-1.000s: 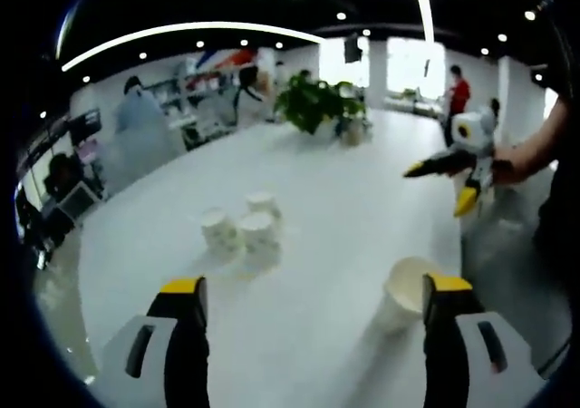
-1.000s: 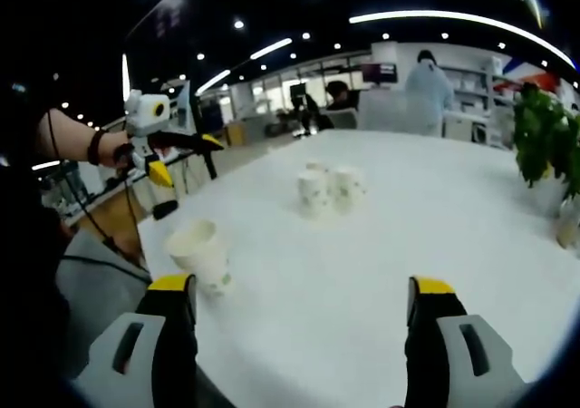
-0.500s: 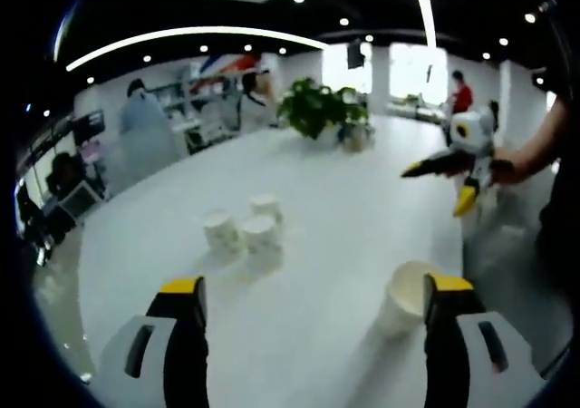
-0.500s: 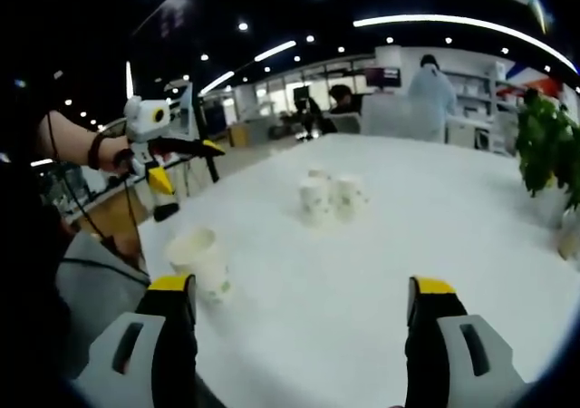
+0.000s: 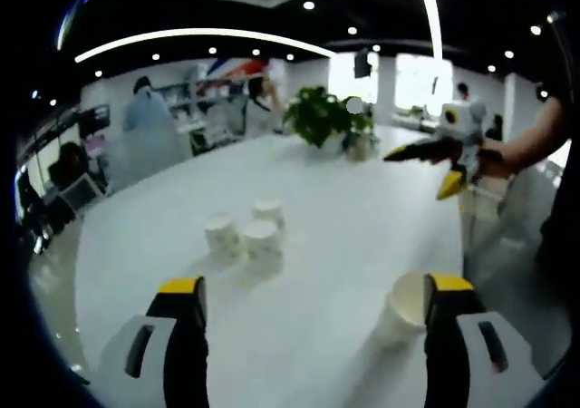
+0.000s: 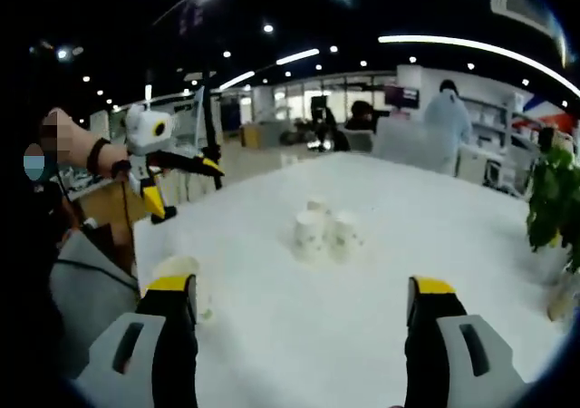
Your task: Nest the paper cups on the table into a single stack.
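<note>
— While both grippers are held above the white table (image 5: 344,208), where are the cups seen?
— Three cups (image 5: 245,236) are clustered mid-table; a single cup (image 5: 401,306) is seen near the edge, beside the left gripper (image 5: 313,335).
— And the jaws?
— Both the left gripper's and the right gripper's (image 6: 304,335) are spread wide, nothing held.

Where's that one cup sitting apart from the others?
In the left gripper view, the lone cup stands near the table's edge, beside the left gripper's right jaw, apart from the three clustered cups.
</note>
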A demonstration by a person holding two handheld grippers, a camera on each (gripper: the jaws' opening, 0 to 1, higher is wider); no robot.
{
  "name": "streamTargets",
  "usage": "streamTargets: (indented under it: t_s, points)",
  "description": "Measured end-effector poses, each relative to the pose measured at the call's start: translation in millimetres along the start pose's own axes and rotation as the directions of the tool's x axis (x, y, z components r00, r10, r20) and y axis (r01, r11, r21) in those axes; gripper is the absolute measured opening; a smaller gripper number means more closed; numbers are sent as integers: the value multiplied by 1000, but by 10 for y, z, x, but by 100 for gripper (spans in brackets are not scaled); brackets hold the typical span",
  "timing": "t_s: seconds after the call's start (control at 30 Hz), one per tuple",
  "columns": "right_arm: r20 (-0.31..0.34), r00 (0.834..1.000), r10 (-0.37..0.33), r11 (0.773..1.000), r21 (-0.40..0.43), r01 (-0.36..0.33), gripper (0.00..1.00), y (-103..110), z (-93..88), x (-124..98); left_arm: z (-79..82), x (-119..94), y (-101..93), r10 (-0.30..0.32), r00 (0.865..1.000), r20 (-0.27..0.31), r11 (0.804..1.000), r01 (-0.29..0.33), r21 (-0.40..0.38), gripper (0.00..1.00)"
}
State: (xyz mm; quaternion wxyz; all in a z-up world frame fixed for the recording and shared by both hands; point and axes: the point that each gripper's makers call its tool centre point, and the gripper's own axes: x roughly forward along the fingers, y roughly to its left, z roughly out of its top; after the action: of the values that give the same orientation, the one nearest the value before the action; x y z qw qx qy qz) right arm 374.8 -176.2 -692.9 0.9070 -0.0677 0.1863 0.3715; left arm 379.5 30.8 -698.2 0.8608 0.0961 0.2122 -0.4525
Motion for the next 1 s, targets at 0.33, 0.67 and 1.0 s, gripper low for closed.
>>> streamTargets:
  t_s: [0.33, 0.67, 1.0]
  points:
    - [6, 1000, 22, 998, -66, -22, 92, -232, 201, 210, 41, -3, 39, 19, 1000, 20, 999, -19, -27, 98]
    - [-4, 999, 47, 992, -115, -47, 92, -319, 264, 389, 43, -30, 30, 36, 999, 35, 999, -35, -42, 98]
    - [-8, 998, 69, 989, -133, -69, 92, -387, 328, 566, -2, -60, 51, 56, 998, 32, 997, -54, -50, 98]
